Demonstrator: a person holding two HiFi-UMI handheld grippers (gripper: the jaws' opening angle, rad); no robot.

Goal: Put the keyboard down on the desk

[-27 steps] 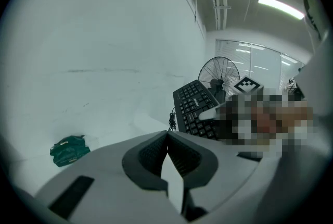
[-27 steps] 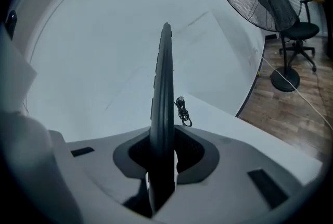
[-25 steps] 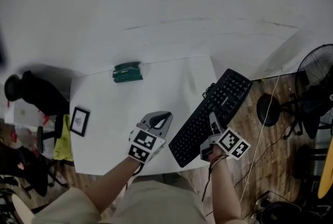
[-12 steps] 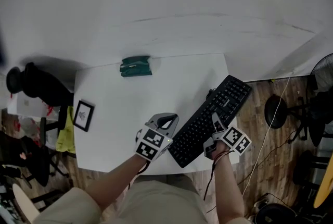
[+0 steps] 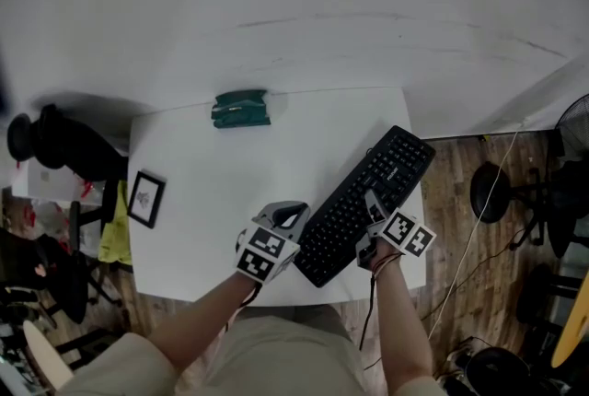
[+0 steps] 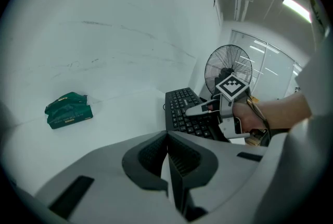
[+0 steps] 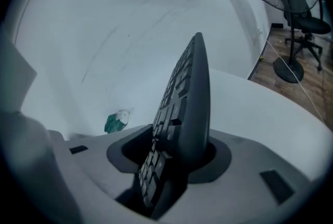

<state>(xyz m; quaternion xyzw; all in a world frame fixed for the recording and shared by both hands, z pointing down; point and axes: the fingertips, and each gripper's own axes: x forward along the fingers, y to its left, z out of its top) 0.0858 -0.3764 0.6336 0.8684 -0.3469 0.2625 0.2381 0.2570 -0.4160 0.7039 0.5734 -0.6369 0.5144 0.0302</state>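
Where nearest, keyboard [image 7: 190,92] perhaps partly hidden.

White wall [image 5: 294,7]; wooden floor [image 5: 502,293]; standing fan [image 6: 228,65]; office chair [image 7: 311,22]

1. I read the clock from the middle of the desk [image 5: 212,164]: that middle is bare, so I can pass there.
2. The keyboard [image 5: 368,196] bars 2 to 4 o'clock, lying diagonally.
3. A green packet [image 5: 241,108] stands at 12 by the far edge, and a picture frame [image 5: 145,199] at 9.

Head cam steep down on desk [image 5: 202,155]; both gripper cams, low, near, share keyboard [image 6: 179,106].
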